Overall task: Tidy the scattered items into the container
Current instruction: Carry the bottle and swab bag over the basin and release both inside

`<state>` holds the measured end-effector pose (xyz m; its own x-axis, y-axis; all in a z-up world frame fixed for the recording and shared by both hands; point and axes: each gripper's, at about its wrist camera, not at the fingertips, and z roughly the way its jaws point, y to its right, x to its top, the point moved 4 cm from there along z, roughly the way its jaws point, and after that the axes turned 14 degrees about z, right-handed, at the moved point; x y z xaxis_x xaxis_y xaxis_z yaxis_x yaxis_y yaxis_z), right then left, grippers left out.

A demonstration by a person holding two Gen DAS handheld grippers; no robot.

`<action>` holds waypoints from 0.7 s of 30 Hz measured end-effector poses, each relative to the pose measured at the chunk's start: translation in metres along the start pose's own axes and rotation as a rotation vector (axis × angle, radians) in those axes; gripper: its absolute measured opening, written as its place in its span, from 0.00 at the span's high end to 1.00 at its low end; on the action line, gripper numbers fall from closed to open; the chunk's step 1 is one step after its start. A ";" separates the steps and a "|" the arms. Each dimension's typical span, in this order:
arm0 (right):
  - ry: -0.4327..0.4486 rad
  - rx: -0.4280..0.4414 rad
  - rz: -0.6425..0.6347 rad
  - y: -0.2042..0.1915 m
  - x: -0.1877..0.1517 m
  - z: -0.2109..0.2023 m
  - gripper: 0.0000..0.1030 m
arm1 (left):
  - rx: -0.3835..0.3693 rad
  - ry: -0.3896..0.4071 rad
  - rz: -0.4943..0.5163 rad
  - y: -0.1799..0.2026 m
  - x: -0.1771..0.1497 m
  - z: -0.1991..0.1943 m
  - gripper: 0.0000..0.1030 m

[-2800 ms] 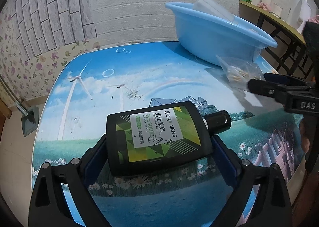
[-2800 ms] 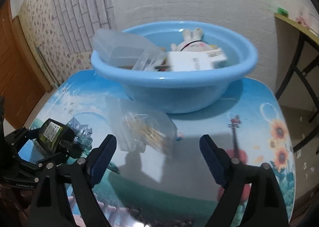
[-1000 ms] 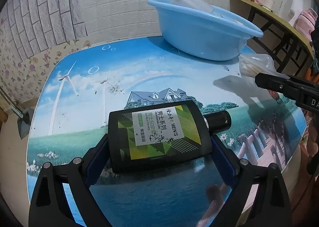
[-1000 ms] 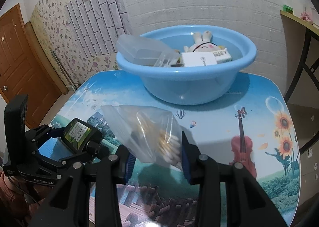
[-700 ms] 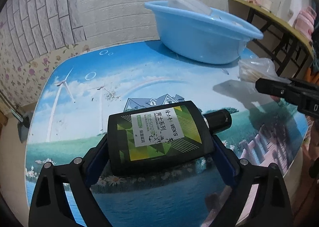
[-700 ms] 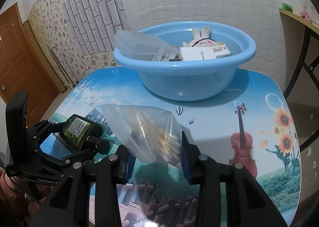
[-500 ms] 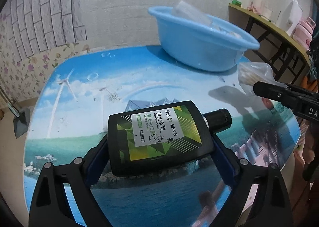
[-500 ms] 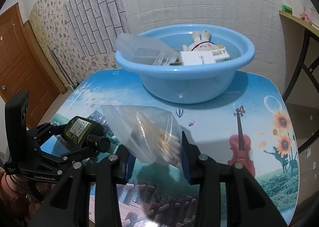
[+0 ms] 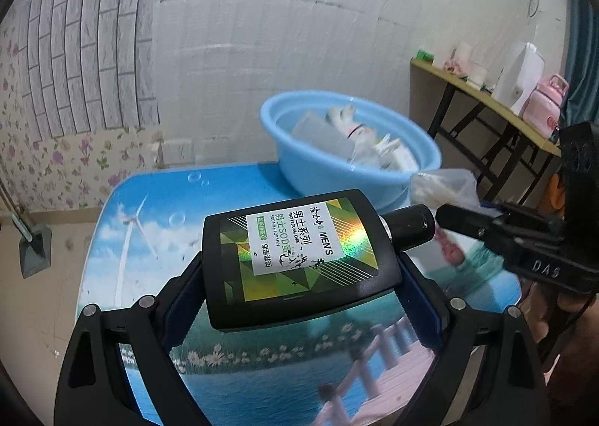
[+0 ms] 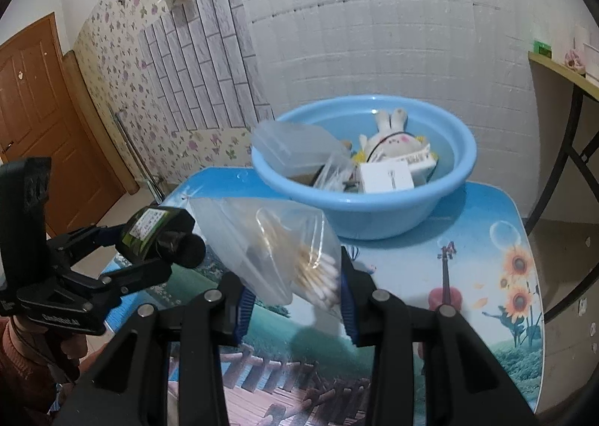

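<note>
My left gripper (image 9: 299,276) is shut on a flat black bottle (image 9: 295,257) with a green label and a black cap, held above the table. The same bottle (image 10: 157,227) shows at the left in the right wrist view. A clear bag of cotton swabs (image 10: 284,250) is clamped in my right gripper (image 10: 294,295), also off the table; in the left wrist view the bag (image 9: 441,188) sticks up at the right. Beyond both stands the blue basin (image 10: 374,216), holding a plush rabbit (image 10: 393,137), a white box (image 10: 385,177) and a clear plastic container (image 10: 292,145).
The table (image 10: 483,238) bears a printed landscape picture and stands against a white brick wall. A side table (image 9: 486,88) with a pink bottle and cups is at the right. A wooden door (image 10: 33,107) is at the far left.
Both grippers have risen with their loads, and the basin's inside now shows in the left wrist view. The bottle and the bag stay clamped as before.
</note>
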<state>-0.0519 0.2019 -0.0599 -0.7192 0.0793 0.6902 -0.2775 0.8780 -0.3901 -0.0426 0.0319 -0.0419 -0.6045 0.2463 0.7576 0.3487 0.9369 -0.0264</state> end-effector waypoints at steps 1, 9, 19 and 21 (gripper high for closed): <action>0.006 0.002 0.000 0.000 0.001 -0.002 0.64 | 0.000 0.011 0.000 0.001 0.004 -0.003 0.09; 0.080 0.009 -0.001 0.001 0.022 -0.025 0.64 | -0.012 0.064 0.030 0.010 0.041 -0.007 0.09; 0.100 -0.036 0.055 0.031 0.056 -0.006 0.64 | -0.029 0.060 0.077 0.020 0.085 0.029 0.09; 0.100 -0.061 0.068 0.038 0.067 0.004 0.64 | -0.029 0.060 0.088 0.021 0.096 0.039 0.09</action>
<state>-0.1133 0.2389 -0.0312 -0.6669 0.1833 0.7222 -0.1892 0.8958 -0.4021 -0.1210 0.0851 0.0044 -0.5270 0.3112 0.7908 0.4196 0.9045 -0.0763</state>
